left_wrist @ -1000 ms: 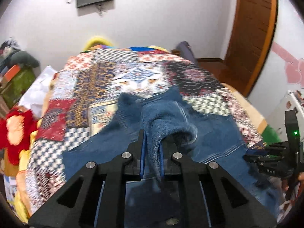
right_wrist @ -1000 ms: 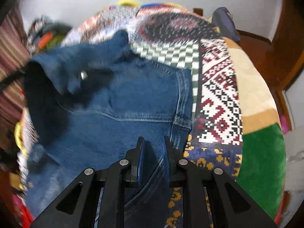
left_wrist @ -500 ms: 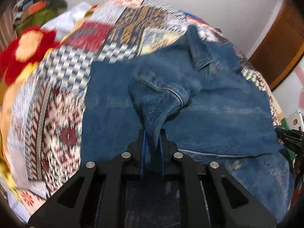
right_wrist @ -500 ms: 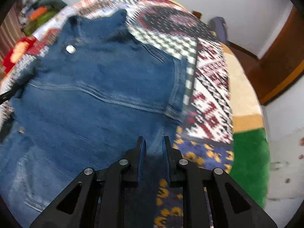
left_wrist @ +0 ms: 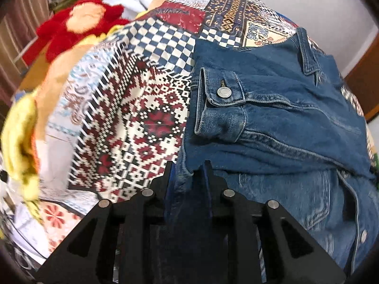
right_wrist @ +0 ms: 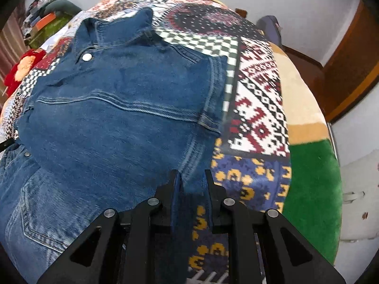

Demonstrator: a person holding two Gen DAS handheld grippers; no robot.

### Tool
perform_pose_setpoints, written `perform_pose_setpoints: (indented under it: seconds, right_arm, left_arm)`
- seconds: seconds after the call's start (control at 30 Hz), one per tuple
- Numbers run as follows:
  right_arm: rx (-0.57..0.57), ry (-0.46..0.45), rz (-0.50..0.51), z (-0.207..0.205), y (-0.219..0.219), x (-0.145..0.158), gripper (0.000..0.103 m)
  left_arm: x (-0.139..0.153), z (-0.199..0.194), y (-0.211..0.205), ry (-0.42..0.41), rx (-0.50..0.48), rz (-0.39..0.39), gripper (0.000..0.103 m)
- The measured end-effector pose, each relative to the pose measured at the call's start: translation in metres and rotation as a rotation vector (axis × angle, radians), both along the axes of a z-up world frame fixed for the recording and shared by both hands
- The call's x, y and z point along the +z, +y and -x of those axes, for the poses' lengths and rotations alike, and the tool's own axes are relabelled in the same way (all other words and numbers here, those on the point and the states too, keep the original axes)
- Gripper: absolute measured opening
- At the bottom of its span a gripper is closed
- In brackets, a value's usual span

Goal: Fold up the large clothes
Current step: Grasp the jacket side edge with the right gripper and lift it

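A denim jacket (right_wrist: 123, 108) lies spread on a patchwork quilt (right_wrist: 258, 99), collar toward the far end. One sleeve is folded across the body, its buttoned cuff (left_wrist: 221, 104) on top. The left gripper (left_wrist: 188, 169) stands parted at the jacket's near edge, cloth between its fingers. The right gripper (right_wrist: 190, 177) is likewise parted over the hem. A red plush toy (left_wrist: 78, 28) sits beyond the quilt.
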State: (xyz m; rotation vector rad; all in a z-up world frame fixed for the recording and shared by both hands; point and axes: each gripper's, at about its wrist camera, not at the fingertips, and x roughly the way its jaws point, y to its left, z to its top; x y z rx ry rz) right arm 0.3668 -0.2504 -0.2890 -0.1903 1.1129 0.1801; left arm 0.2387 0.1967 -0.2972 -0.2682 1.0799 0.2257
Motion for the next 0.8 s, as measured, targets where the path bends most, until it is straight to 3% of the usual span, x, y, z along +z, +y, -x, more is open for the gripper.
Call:
perform_pose_setpoints:
  seconds: [0.03,0.07,0.1,0.17,0.3,0.43,0.57,0.8]
  right_arm:
    - [-0.025,-0.002,0.008,0.001,-0.004,0.0,0.036]
    - [-0.051,-0.007,0.028,0.001,-0.009,0.0,0.06]
    - [-0.082,-0.014,0.055,0.002,-0.013,0.001,0.074]
    - [-0.102,-0.013,0.04,0.002,-0.023,0.004,0.074]
    - [-0.093,0.01,-0.035,0.002,-0.03,0.013,0.074]
    - [-0.078,-0.018,-0.107,-0.006,-0.026,0.029,0.074]
    - [-0.065,-0.018,-0.176,-0.026,-0.018,0.038,0.074]
    - [-0.096,0.033,-0.266,-0.076,-0.011,0.03,0.074]
  left_arm:
    - [0.003,0.001,0.0,-0.003,-0.009,-0.007,0.024]
    - [0.008,0.0,-0.001,-0.011,-0.02,-0.009,0.031]
    - [0.014,-0.001,-0.002,-0.026,-0.03,-0.013,0.036]
    - [0.026,-0.005,-0.005,-0.06,-0.039,-0.032,0.057]
    - [0.045,-0.024,-0.008,-0.118,-0.057,-0.063,0.068]
    - [0.049,-0.051,0.0,-0.145,-0.038,-0.018,0.088]
    - [0.037,-0.078,0.011,-0.099,-0.025,0.04,0.089]
    - [0.001,-0.124,0.054,-0.002,0.043,0.229,0.089]
